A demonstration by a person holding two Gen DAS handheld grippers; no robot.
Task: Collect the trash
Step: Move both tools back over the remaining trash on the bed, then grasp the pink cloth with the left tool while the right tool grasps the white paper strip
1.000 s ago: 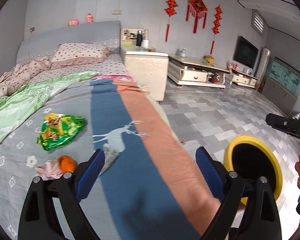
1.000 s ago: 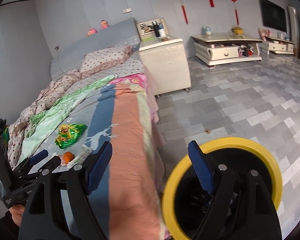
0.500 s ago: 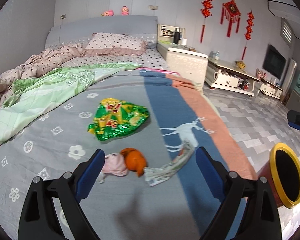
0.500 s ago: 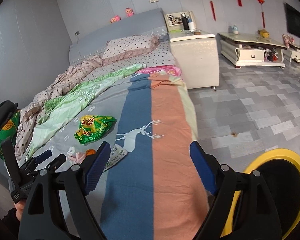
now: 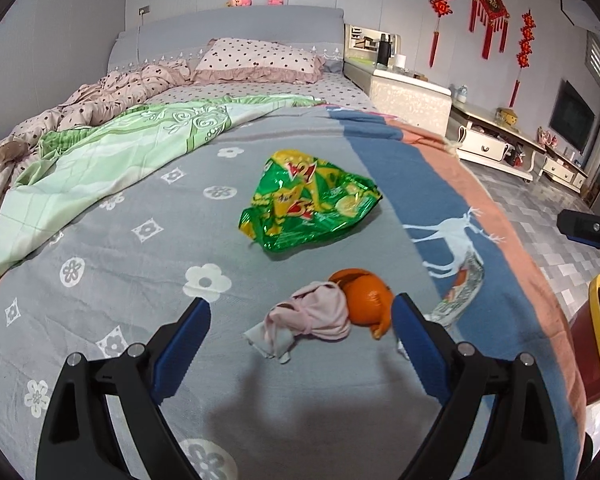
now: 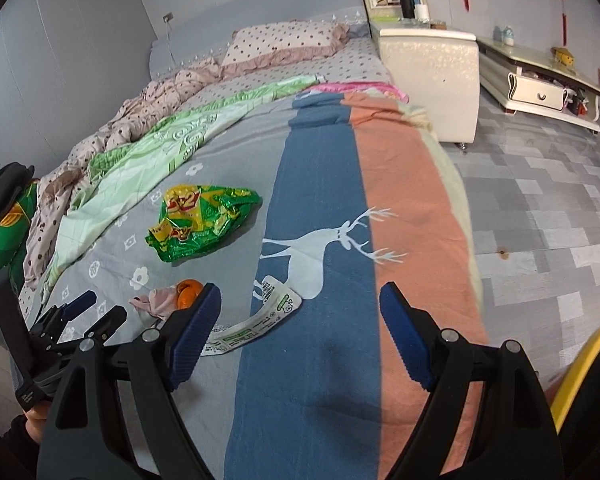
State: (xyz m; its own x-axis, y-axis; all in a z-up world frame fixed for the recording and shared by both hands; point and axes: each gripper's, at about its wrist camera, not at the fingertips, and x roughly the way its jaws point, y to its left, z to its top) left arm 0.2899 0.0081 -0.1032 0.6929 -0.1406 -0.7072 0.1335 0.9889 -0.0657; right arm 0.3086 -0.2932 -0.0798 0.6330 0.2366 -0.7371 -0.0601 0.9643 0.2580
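Both tongs (image 5: 300,344) (image 6: 300,340): black plastic arms w/ silver screws, ribbed blue pads (image 5: 182,346).

Polka-dot pillow (image 5: 256,60) by headboard (grey) (image 5: 228,26); green quilt (image 5: 112,156) beside; white cabinet (image 6: 428,68) near bed.

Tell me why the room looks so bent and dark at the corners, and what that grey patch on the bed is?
Both wrist views use fisheye lenses: black corners, bowed walls. In the left wrist view, the soft grey patch on the bedspread below the pink tissue looks like a shadow, probably from the left gripper. The green snack bag shows foil glare.
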